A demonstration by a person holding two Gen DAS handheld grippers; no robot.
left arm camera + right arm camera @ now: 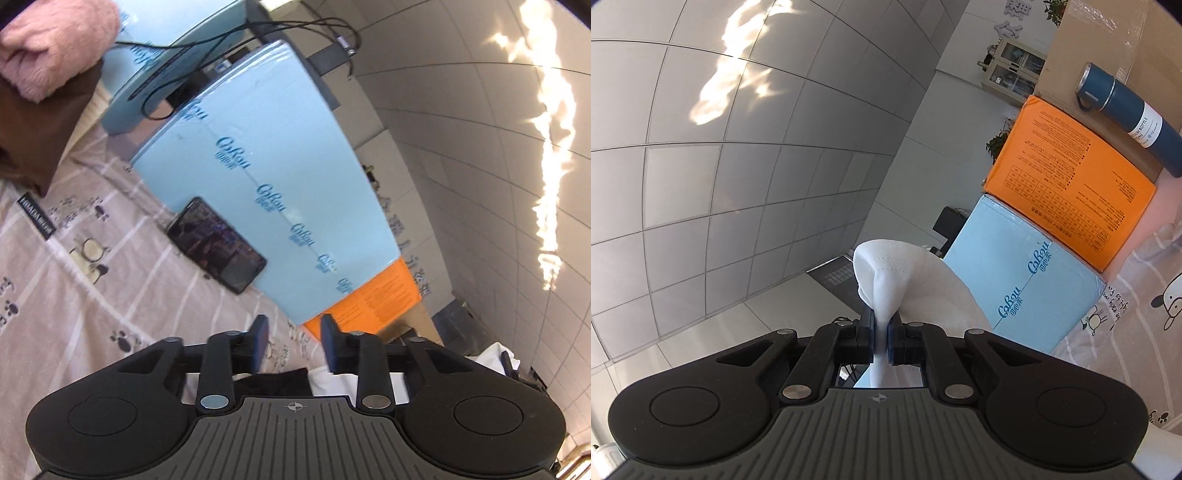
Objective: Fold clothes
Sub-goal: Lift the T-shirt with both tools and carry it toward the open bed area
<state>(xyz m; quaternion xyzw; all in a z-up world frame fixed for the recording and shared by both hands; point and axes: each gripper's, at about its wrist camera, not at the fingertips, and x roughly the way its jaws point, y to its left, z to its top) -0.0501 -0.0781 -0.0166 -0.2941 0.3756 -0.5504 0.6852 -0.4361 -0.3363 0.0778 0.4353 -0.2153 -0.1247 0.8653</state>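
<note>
The right gripper (881, 332) is clamped on a bunched fold of white garment (897, 280), lifted high against the tiled ceiling, with the cloth trailing down behind its fingers. The left gripper (293, 339) has its jaws apart, holding nothing, above a patterned bedsheet (92, 295) (printed with paw marks and cartoon animals). A dark phone (216, 245) leans against a pale blue box (280, 177), and a folded pink sweater (55, 48) sits on brown cloth (40, 125) farther back.
</note>
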